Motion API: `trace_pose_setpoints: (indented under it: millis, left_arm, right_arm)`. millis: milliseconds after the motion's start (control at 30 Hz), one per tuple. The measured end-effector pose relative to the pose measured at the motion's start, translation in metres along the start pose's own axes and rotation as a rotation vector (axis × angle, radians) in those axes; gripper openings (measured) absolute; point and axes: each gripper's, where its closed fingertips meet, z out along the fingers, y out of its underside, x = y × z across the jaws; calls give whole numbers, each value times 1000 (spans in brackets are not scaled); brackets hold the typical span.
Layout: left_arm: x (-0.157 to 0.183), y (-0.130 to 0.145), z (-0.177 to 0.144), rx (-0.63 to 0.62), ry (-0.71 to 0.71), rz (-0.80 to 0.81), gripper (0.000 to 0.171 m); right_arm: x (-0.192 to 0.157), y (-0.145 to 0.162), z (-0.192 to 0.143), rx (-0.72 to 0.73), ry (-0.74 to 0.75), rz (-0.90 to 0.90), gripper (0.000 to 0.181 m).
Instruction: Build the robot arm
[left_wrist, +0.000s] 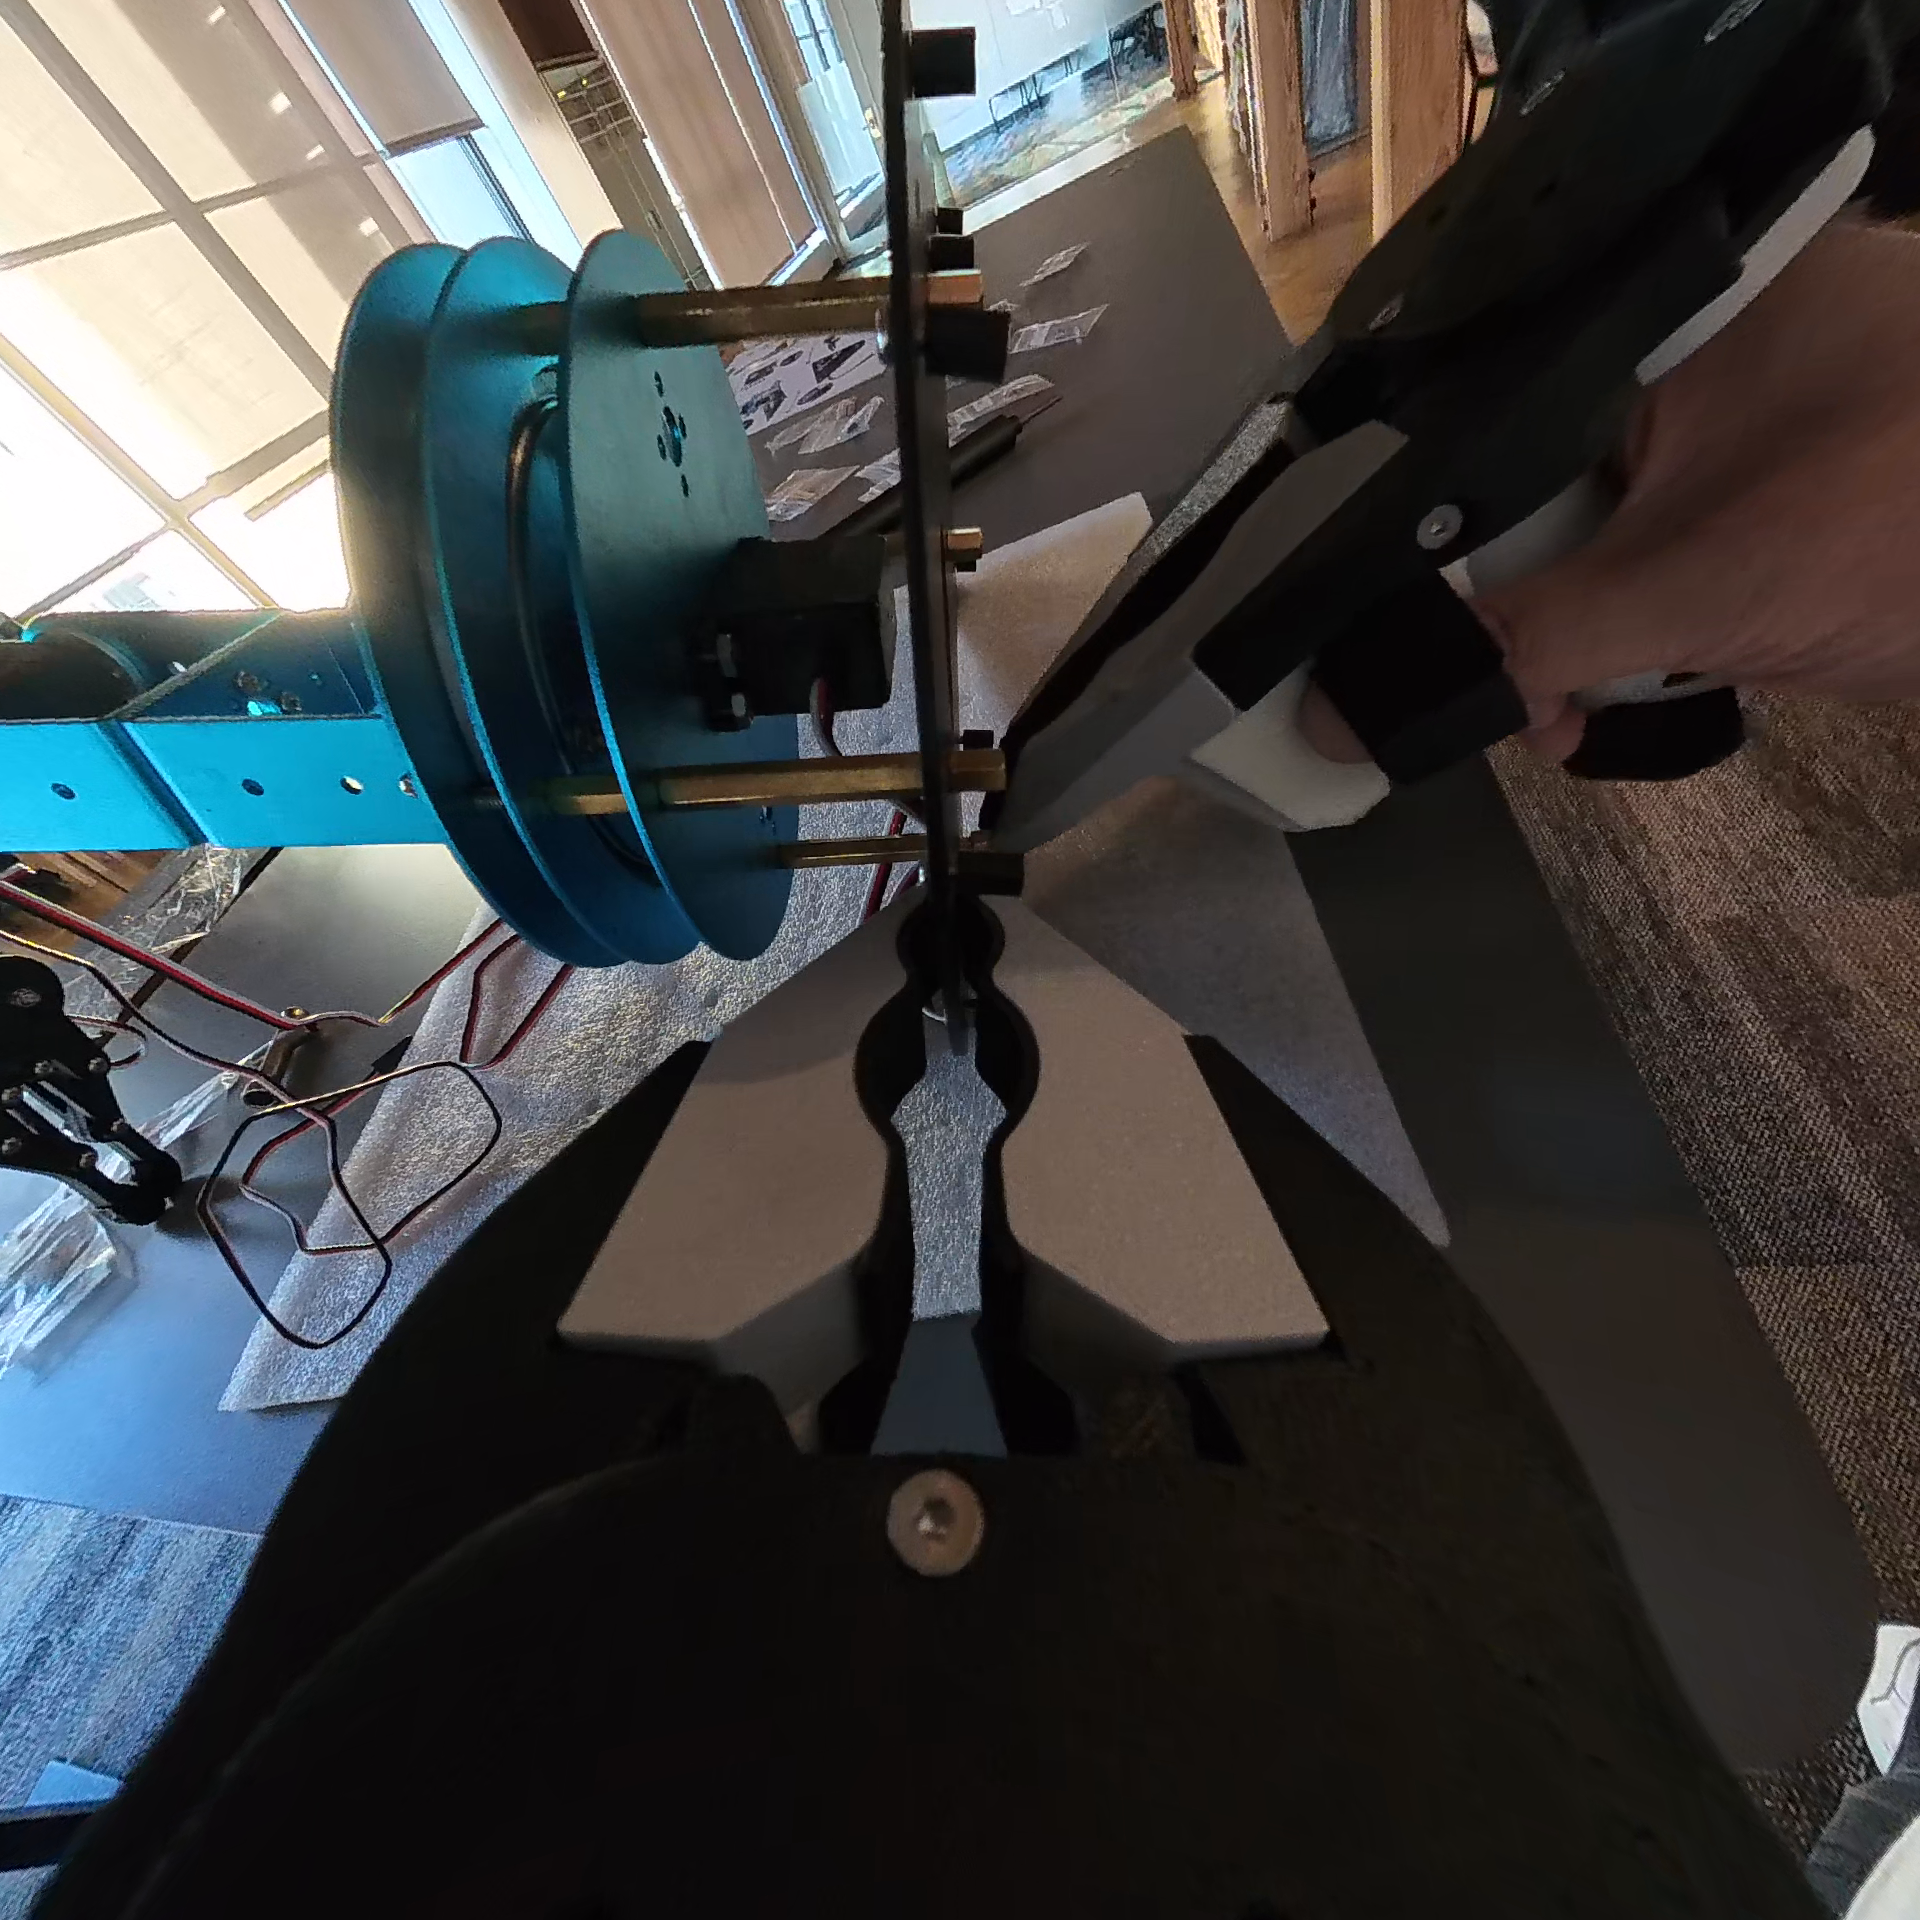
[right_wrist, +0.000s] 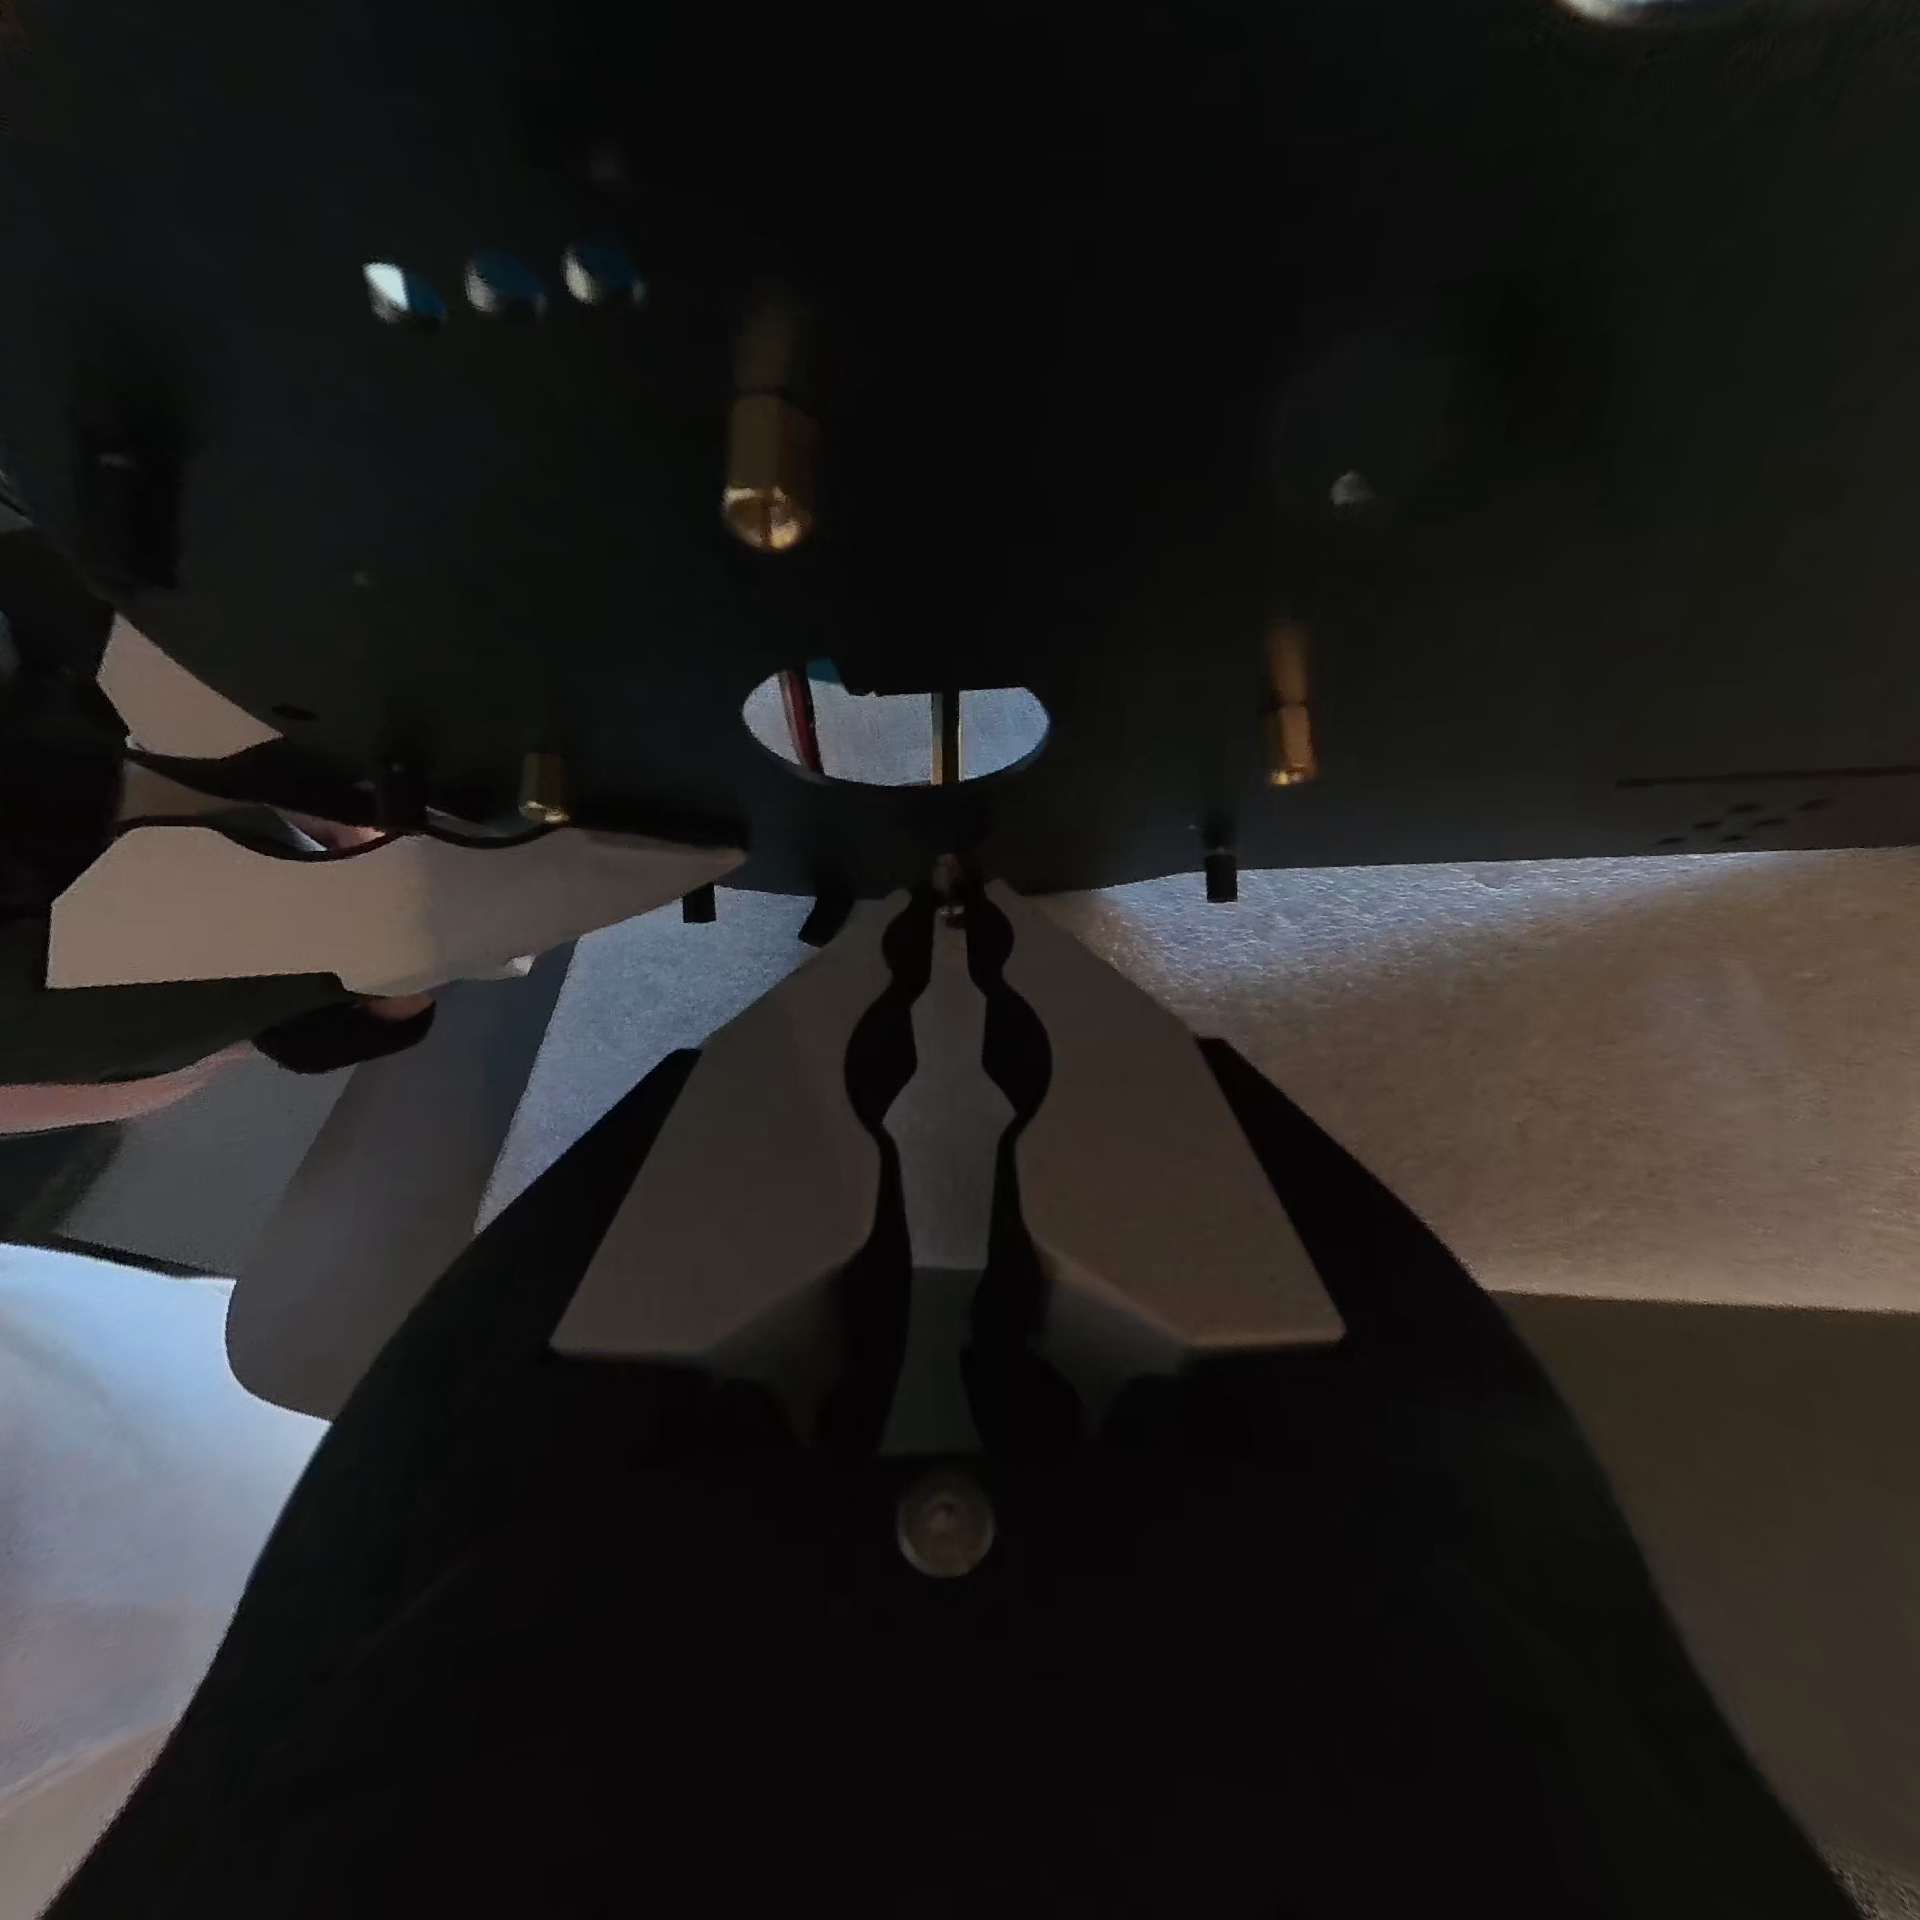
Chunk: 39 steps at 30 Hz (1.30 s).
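A thin black plate (left_wrist: 920, 520) stands on edge, joined by brass standoffs (left_wrist: 790, 774) to stacked blue discs (left_wrist: 623, 623) and a black servo (left_wrist: 810, 623). My left gripper (left_wrist: 951, 997) is shut on the plate's lower edge. My right gripper (left_wrist: 997, 821), held by a hand (left_wrist: 1714, 540), comes in from the right with its tips against the plate's face by a standoff. In the right wrist view the right gripper (right_wrist: 948, 914) is shut on a small screw (right_wrist: 948, 896) at the lower edge of the dark plate (right_wrist: 1039, 312). One of the left gripper's fingers (right_wrist: 416, 894) shows at the left.
A white foam sheet (left_wrist: 1143, 935) lies on the black table under the assembly. A blue beam (left_wrist: 260, 769) runs left from the discs. Red, black and white wires (left_wrist: 343, 1143) and a black claw part (left_wrist: 62, 1122) lie at the left. Small bags of parts (left_wrist: 831, 416) lie farther back. The tips of one gripper are about 4 cm away from the tips of the other.
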Motion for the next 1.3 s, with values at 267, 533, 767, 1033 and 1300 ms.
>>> trace_pose_setpoints:
  millis: [267,533,767,1033,1300]
  left_arm:
    - [0,0,0,1,2,-2,0]
    - [0,0,0,3,3,-5,0]
    - [0,0,0,5,5,-9,0]
    - [0,0,0,7,5,-11,0]
    - [0,0,0,5,4,-15,0]
  right_arm:
    - [0,0,0,58,5,27,4]
    - [0,0,0,56,28,16,4]
    - [0,1,-1,85,15,76,5]
    - [0,1,0,65,14,60,5]
    - [-1,13,8,-108,73,-72,4]
